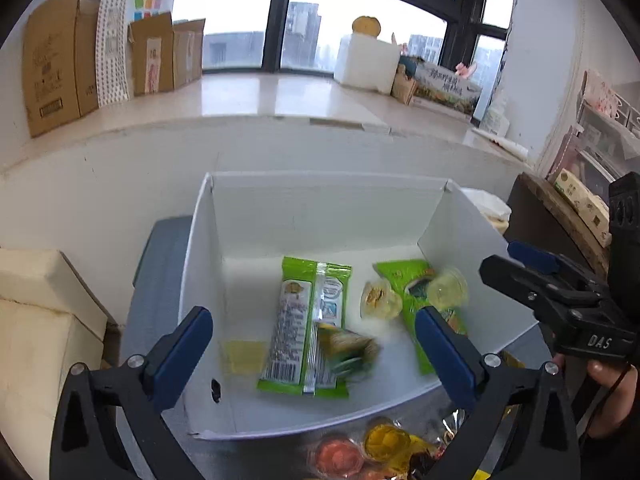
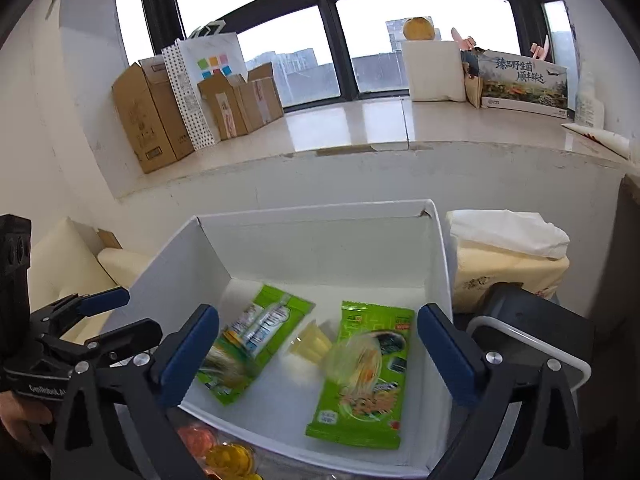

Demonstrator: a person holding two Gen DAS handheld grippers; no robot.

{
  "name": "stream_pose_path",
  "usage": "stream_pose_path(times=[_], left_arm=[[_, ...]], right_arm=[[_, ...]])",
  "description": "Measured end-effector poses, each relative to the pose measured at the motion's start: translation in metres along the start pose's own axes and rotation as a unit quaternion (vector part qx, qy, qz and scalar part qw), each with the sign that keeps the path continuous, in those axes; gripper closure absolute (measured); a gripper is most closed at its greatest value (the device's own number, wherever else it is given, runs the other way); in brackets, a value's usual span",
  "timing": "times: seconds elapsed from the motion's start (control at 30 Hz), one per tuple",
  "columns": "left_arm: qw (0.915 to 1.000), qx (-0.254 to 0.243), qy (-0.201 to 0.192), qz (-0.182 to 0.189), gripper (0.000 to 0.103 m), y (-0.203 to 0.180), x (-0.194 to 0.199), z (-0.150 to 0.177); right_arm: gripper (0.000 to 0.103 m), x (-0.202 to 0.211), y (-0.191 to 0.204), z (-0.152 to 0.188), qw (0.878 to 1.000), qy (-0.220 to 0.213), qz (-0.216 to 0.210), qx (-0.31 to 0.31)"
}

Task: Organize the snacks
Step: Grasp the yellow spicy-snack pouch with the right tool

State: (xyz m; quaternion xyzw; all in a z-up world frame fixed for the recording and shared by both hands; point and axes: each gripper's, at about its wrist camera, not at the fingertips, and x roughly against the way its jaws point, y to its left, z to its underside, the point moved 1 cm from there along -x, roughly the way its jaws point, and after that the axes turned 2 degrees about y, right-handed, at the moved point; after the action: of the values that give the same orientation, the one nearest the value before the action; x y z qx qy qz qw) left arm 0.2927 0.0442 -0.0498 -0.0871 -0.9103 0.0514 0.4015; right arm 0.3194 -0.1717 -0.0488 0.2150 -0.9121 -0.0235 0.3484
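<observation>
A white open box (image 1: 320, 208) (image 2: 320, 240) holds two green snack packets (image 1: 300, 320) (image 2: 360, 376), a pale yellow jelly cup (image 1: 244, 356) and another clear cup (image 1: 378, 300). Two items in it are motion-blurred: a small green packet (image 1: 352, 350) and a clear cup (image 1: 446, 288) (image 2: 352, 356). My left gripper (image 1: 314, 320) (image 2: 136, 312) hangs open over the box's near left part, with nothing between its fingers. My right gripper (image 2: 318, 314) (image 1: 504, 258) is open over the near right part, also holding nothing. Orange and yellow jelly cups (image 1: 384, 444) (image 2: 230, 458) lie outside, in front of the box.
A tissue pack (image 2: 508, 256) stands right of the box, beside a dark seat with a white rail (image 2: 532, 320). Cream foam blocks (image 1: 40, 320) sit to the left. Cardboard boxes (image 1: 56, 60) and a printed carton (image 2: 524, 84) line the windowsill behind.
</observation>
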Motion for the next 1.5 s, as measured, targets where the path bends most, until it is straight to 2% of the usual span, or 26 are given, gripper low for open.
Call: stream_pose_path(times=[0.23,0.4,0.57,0.63,0.77,0.87,1.0,1.07,1.2,1.5], left_arm=[[0.9999,0.005,-0.015,0.005,0.0,-0.001,0.02,0.013],[0.9993,-0.008,-0.036,0.006,0.0,-0.01,0.051,0.041],[0.9991,-0.017,-0.036,0.014,0.0,-0.022,0.081,0.076],[0.9989,-0.001,-0.044,0.019,0.0,-0.023,0.096,0.094],[0.9989,0.02,-0.028,0.031,0.0,-0.028,0.112,0.147],[0.999,0.031,-0.02,0.026,0.0,-0.03,0.12,0.182],[0.9985,0.043,-0.006,0.033,0.0,-0.031,0.126,0.208],[0.9988,0.038,-0.002,0.03,0.0,-0.033,0.129,0.215],[0.9988,0.039,-0.002,0.031,0.0,-0.032,0.133,0.219],[0.9988,0.042,0.001,0.024,0.0,-0.025,0.133,0.222]], right_arm=[[0.0,0.038,0.01,0.015,0.999,-0.015,-0.024,0.018],[0.0,0.076,0.017,0.054,0.999,-0.015,-0.046,0.004],[0.0,0.099,0.028,0.095,0.999,-0.004,-0.05,0.02],[0.0,0.106,0.031,0.109,0.999,0.0,-0.041,0.03],[0.0,0.117,0.044,0.141,0.997,0.006,-0.039,0.062],[0.0,0.11,0.054,0.166,0.996,0.023,-0.035,0.083],[0.0,0.09,0.064,0.183,0.995,0.054,-0.042,0.077],[0.0,0.082,0.069,0.187,0.995,0.064,-0.031,0.073],[0.0,0.065,0.072,0.191,0.992,0.094,-0.047,0.072],[0.0,0.035,0.066,0.195,0.988,0.132,-0.025,0.075]])
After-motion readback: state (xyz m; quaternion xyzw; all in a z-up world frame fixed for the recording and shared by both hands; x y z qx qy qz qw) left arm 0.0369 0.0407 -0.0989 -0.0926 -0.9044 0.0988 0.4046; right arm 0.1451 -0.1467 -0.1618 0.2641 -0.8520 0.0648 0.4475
